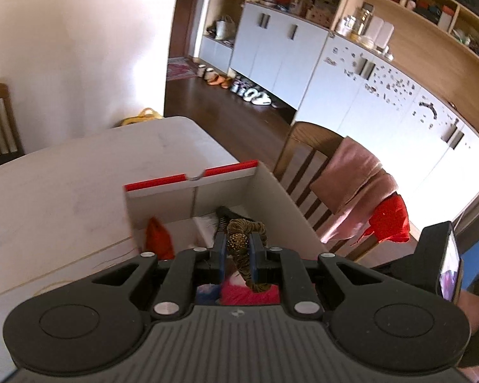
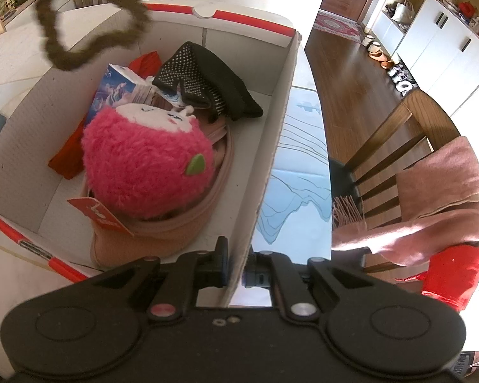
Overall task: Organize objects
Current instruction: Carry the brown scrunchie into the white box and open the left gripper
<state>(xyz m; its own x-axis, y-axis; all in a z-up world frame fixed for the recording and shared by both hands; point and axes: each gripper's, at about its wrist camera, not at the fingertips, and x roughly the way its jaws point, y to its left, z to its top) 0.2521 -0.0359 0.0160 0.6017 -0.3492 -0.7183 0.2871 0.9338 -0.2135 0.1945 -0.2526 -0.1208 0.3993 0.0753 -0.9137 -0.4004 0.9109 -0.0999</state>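
Scrunchie (image 1: 239, 242), brown and leopard-patterned, hangs clenched in your left gripper (image 1: 238, 249) above the open cardboard box (image 2: 271, 146) on the counter (image 1: 64, 191). Your right gripper (image 2: 236, 268) pinches the box's side wall; a pink plush toy (image 2: 147, 166) lies inside.

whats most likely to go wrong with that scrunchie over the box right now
1. The brown leopard-print fabric scrunchie is pinched by a thin part in the left gripper; its loop dangles near the white cardboard box's far edge and could land outside.
2. The right gripper is clamped on the box's thin side wall, which may bend or tip.
3. The fluffy pink plush toy sits high, so the scrunchie could roll off it.
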